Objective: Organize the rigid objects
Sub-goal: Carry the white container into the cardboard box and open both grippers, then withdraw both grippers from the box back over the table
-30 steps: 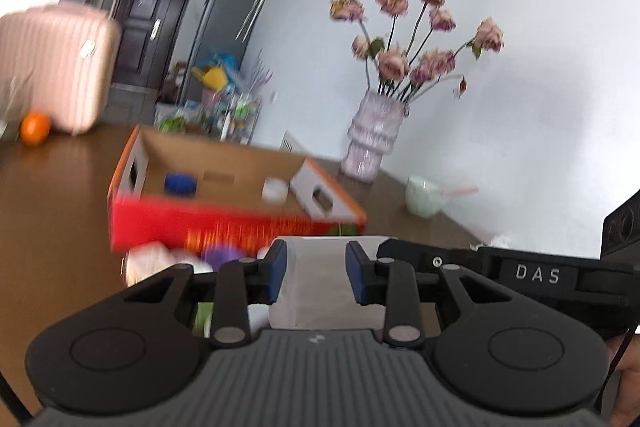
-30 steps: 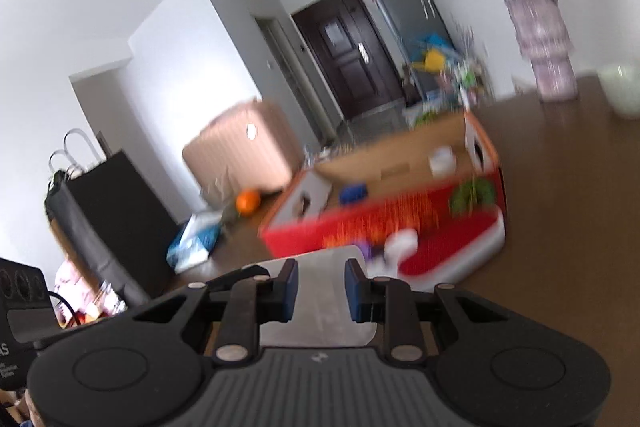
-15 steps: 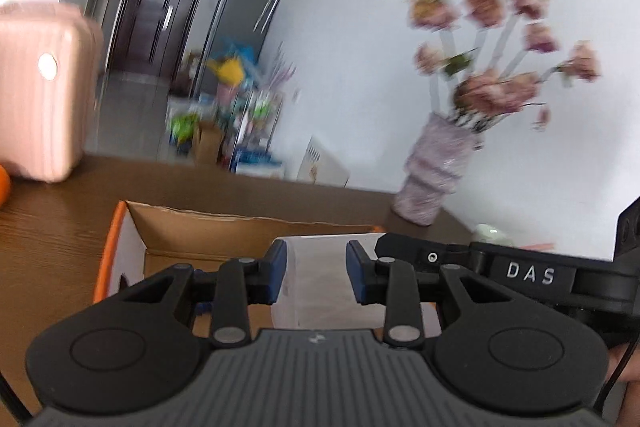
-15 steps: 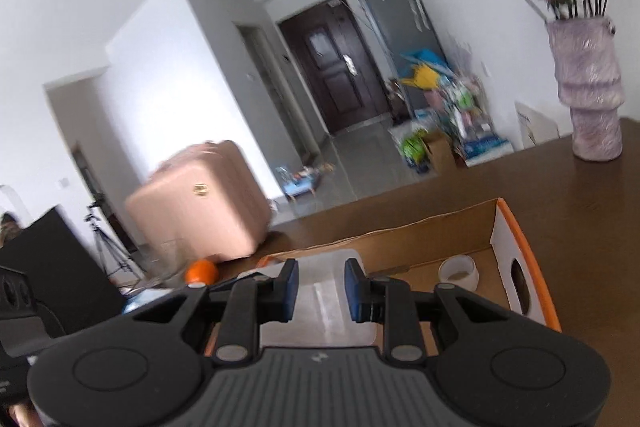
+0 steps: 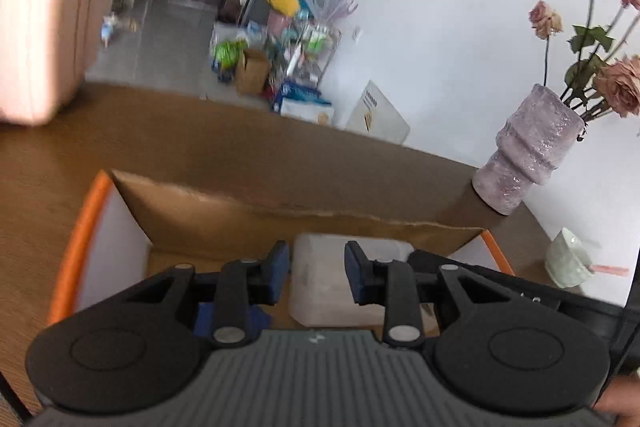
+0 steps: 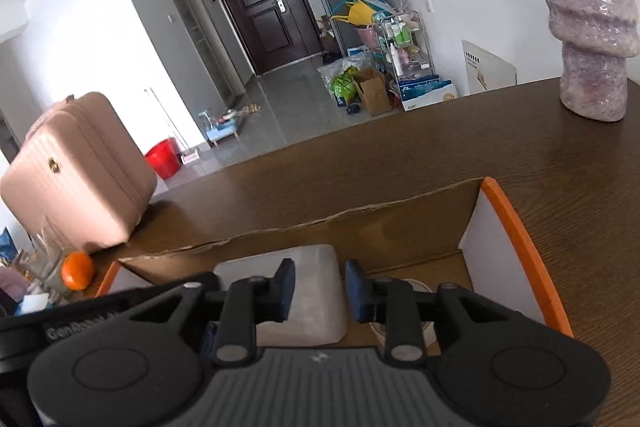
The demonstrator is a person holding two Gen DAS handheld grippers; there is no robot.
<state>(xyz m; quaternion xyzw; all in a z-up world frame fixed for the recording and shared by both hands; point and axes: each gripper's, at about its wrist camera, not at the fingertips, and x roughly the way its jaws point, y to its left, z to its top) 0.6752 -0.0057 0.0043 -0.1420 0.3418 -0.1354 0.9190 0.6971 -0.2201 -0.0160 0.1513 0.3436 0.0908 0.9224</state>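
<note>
Hand-held gripper (image 5: 316,277) clamps translucent rectangular container (image 5: 320,287).

Home (suitcase (image 6: 76,179), front door (image 6: 256,15))

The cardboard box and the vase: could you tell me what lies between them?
Only bare table between cardboard box and vase, seen in the right wrist view.

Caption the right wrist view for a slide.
Right gripper lowering a white plastic container into an orange-edged cardboard box on a wooden table.
</note>
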